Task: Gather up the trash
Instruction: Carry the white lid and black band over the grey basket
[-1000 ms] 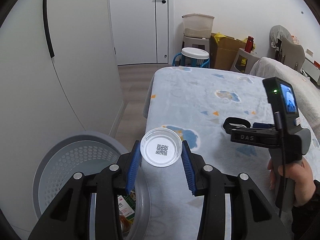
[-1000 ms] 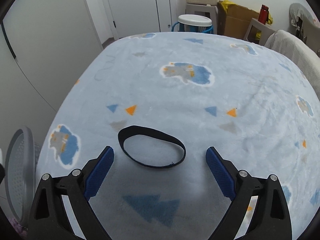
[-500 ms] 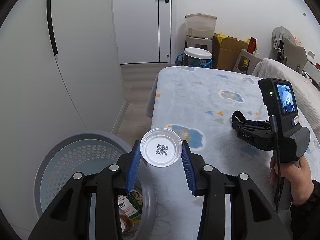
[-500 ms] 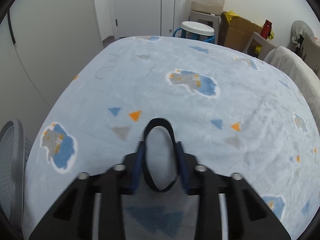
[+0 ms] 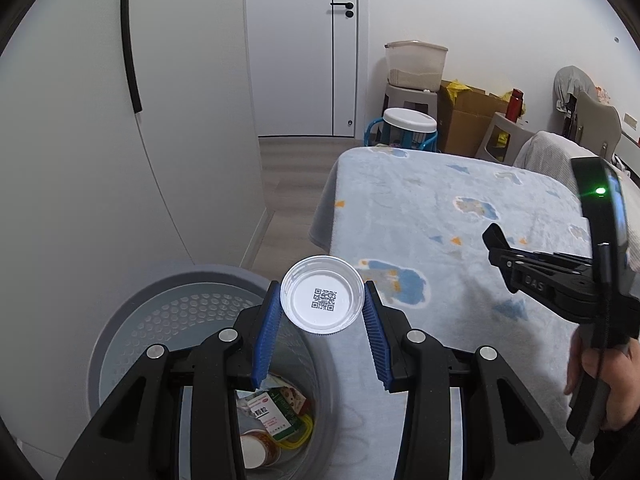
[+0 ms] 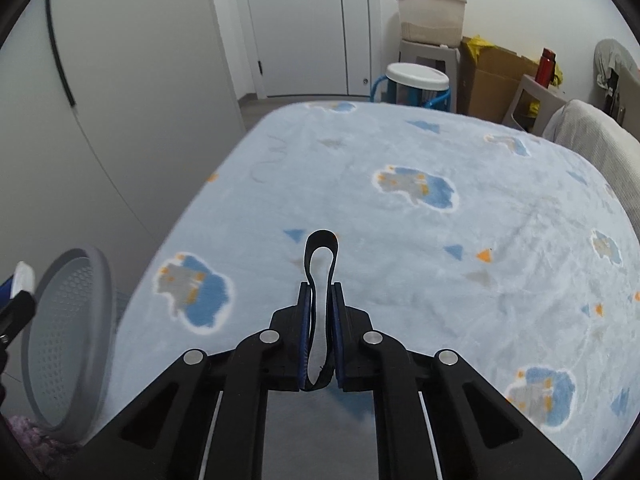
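The blue patterned blanket [image 6: 440, 240] is filling the centre of the right wrist view. At the lower left, the grey perforated trash basket [image 5: 132, 332] is holding packaging. The left gripper [image 5: 320, 312] is clamping a clear plastic lid [image 5: 322, 294] above its rim. The right gripper [image 6: 320, 316], having just closed, is pinching a black elastic band [image 6: 320, 248].

My left wrist camera looks down close over the grey bin [image 5: 120, 344]; my right faces the bed [image 6: 400, 220]. Both share bin, bed, door [image 5: 304, 48].

Glossy plastic lid [image 5: 322, 295] (fleecy cloth blanket [image 6: 400, 216] beneath).
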Demonstrator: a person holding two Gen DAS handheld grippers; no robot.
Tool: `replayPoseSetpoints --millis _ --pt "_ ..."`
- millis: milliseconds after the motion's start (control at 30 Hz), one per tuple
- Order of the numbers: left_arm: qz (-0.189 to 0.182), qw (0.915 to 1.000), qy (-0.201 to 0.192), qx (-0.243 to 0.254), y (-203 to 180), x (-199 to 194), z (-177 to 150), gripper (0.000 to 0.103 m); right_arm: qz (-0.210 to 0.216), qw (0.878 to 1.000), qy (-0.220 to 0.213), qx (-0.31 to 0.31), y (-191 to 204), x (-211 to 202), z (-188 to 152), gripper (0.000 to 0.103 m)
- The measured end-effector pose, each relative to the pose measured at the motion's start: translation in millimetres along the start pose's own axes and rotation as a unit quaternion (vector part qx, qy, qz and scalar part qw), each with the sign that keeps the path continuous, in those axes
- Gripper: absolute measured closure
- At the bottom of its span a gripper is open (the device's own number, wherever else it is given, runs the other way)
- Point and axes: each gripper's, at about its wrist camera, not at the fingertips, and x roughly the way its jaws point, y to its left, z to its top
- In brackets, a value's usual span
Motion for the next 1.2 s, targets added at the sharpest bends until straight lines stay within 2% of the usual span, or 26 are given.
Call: replayPoseSetpoints --millis 300,600,867,1200 --pt "0.006 0.9999 -0.003 -0.011 27 -22 -5 0.064 0.042 0.998 -0.040 -0.021 50 -58 -7 0.092" --pt "0.036 0.9990 -0.018 -0.018 70 -44 -5 0.064 0.082 0.994 -0.050 -0.046 105 -84 -15 0.092" --pt "0.065 0.9970 -0.019 -0.037 111 -49 -8 0.064 0.119 0.990 -0.055 -0.054 143 -85 -13 0.092" --pt "0.058 0.9970 0.017 -0.048 124 -29 -30 0.064 0.157 0.985 -0.021 -0.074 171 -59 -31 0.092"
